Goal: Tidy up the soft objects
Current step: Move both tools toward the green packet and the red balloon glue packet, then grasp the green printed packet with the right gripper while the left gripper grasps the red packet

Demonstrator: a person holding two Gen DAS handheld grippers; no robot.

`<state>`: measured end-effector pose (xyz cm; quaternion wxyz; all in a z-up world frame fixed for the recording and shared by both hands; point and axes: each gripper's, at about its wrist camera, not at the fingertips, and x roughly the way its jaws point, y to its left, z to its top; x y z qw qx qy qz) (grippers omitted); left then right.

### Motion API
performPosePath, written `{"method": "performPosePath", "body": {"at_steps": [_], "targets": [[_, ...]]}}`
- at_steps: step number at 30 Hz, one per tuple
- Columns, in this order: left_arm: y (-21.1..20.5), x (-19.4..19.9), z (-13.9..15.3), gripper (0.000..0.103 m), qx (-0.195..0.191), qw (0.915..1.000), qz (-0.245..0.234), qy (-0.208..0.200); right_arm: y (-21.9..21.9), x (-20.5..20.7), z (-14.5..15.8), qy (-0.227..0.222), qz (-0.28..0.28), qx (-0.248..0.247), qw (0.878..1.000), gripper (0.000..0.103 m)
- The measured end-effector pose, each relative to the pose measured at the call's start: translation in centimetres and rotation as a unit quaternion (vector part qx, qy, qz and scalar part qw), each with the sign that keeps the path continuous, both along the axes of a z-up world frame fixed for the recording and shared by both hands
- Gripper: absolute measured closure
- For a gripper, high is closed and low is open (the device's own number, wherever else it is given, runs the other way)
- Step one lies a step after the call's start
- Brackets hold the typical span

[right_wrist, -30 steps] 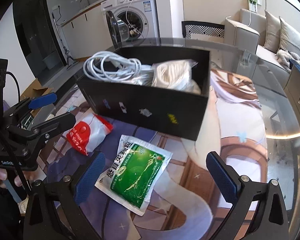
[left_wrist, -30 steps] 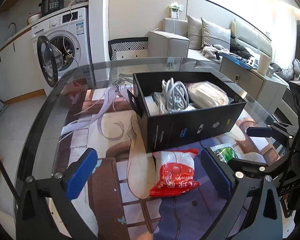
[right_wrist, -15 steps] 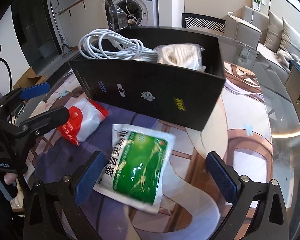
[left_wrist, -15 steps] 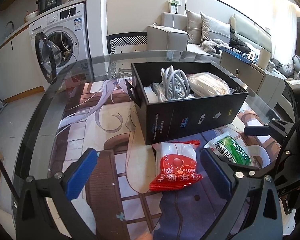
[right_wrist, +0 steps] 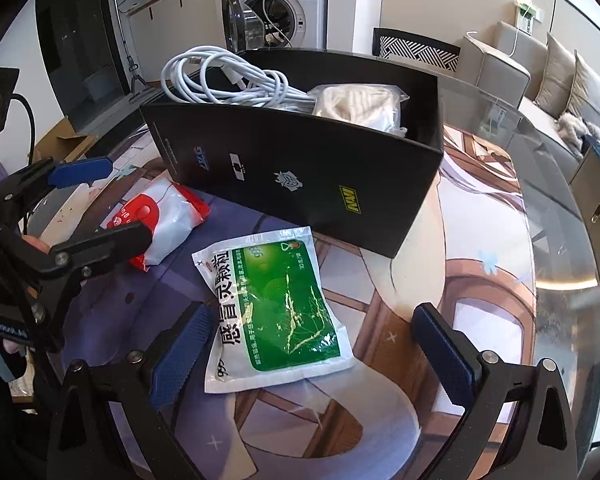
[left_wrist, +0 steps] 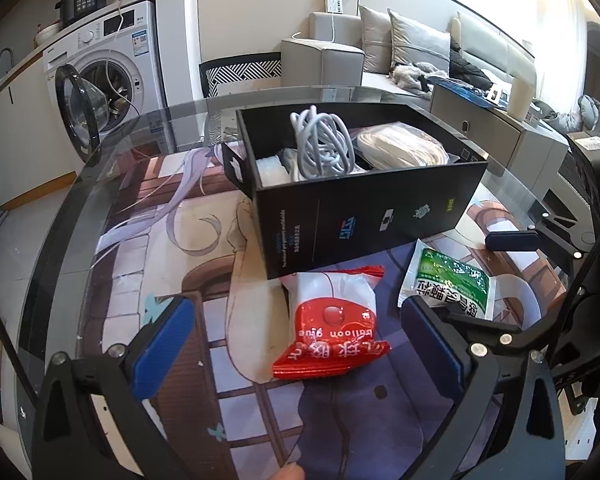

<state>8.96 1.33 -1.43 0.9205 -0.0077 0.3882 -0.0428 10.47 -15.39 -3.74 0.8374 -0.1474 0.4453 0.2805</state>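
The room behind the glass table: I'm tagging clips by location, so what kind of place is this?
Most likely a home, an open living and laundry area: a white front-loading washing machine, a beige cushioned sofa, and a glass table over a printed mat.

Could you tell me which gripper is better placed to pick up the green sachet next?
Right. The right gripper is open with the green sachet lying between its fingers, while the left gripper is lined up on the red packet.

both grippers nearer, green packet (right_wrist: 274,312) rotated
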Motion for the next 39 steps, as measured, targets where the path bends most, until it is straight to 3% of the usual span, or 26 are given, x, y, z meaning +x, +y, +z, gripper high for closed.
{"method": "performPosePath", "body": {"at_steps": [3,8,17,23,39], "targets": [[-0.1,0.0,-0.2,0.000,0.001,1.0000,0.000,0.005,-0.2,0.1,0.0,-0.005,-0.002,0.003,1.000,0.002],[-0.1,0.1,-0.5,0.000,-0.003,0.9999,0.002,0.014,-0.3,-0.2,0.4,-0.008,0.012,0.007,1.000,0.022],[-0.3,0.3,-0.8,0.000,0.001,0.9996,-0.001,0.027,-0.4,-0.9,0.8,-0.006,0.039,0.008,0.999,0.046],[-0.7,0.5,-1.0,0.000,0.012,0.9993,-0.003,0.034,-0.9,-1.1,0.9,-0.007,0.043,0.013,0.999,0.052],[-0.7,1.1,-1.4,0.002,0.002,0.9983,-0.003,0.058,-1.5,-1.7,2.4,-0.019,0.047,0.024,0.998,0.053]]}}
